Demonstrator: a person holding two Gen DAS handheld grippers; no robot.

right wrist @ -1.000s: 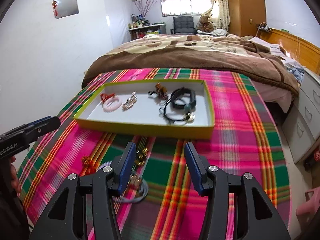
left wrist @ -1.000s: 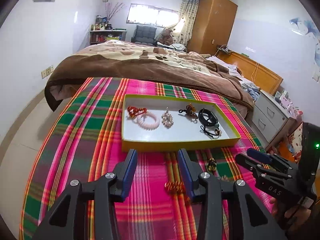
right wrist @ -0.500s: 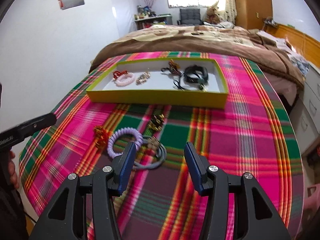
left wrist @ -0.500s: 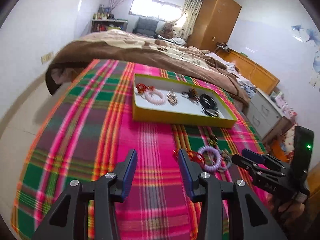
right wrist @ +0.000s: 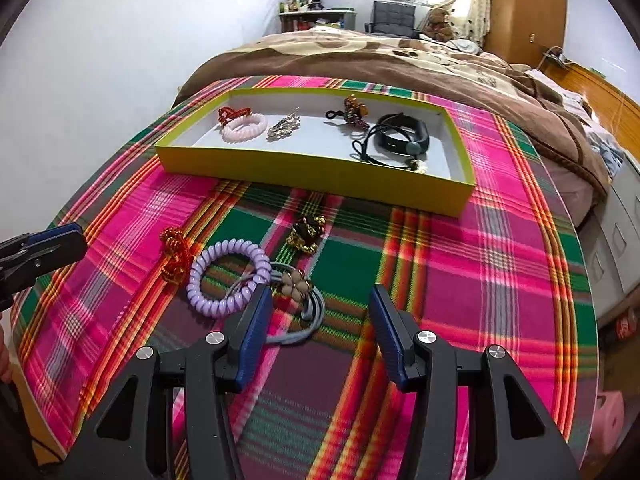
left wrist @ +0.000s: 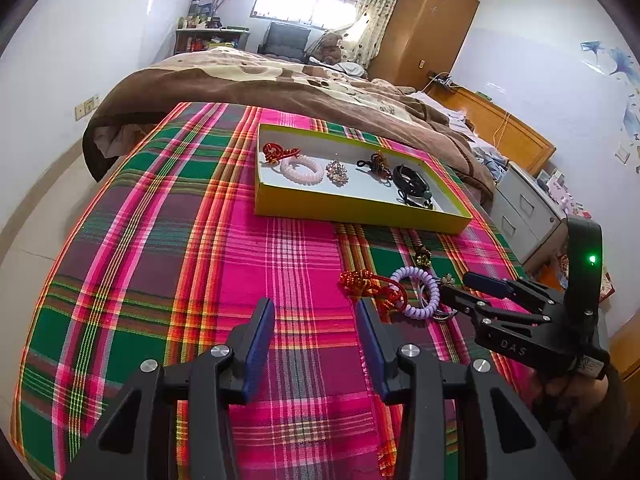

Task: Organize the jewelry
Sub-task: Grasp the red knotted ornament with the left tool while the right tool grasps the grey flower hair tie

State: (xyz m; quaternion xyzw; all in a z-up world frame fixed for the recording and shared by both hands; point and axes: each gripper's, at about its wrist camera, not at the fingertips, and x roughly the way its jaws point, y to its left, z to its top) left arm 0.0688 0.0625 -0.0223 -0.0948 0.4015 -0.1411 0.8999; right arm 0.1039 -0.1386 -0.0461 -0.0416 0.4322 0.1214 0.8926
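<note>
— So what has changed over the last second?
— Both claws have drawn back from the yellow tray (right wrist: pixel 316 178). The left claw (left wrist: pixel 316 320) hangs spread and empty over the plaid surface (left wrist: pixel 168 272), and the loose pieces once hidden near its fingers now lie in plain sight to its right.
— And the right claw (right wrist: pixel 320 312)?
— Spread too, gripping nothing. Its left finger (right wrist: pixel 254 322) overlaps a grey hair tie (right wrist: pixel 310 316) with a beige flower, just beside a lilac spiral bracelet (right wrist: pixel 228 278).
— What else lies outside the tray?
— A red beaded ornament (right wrist: pixel 174 254) touching the bracelet's left side, and a gold-and-black brooch (right wrist: pixel 306 234) nearer the tray. Inside it stay the pink spiral bracelet (right wrist: pixel 245 126), a silver brooch (right wrist: pixel 285 125) and a black band (right wrist: pixel 402 136).
</note>
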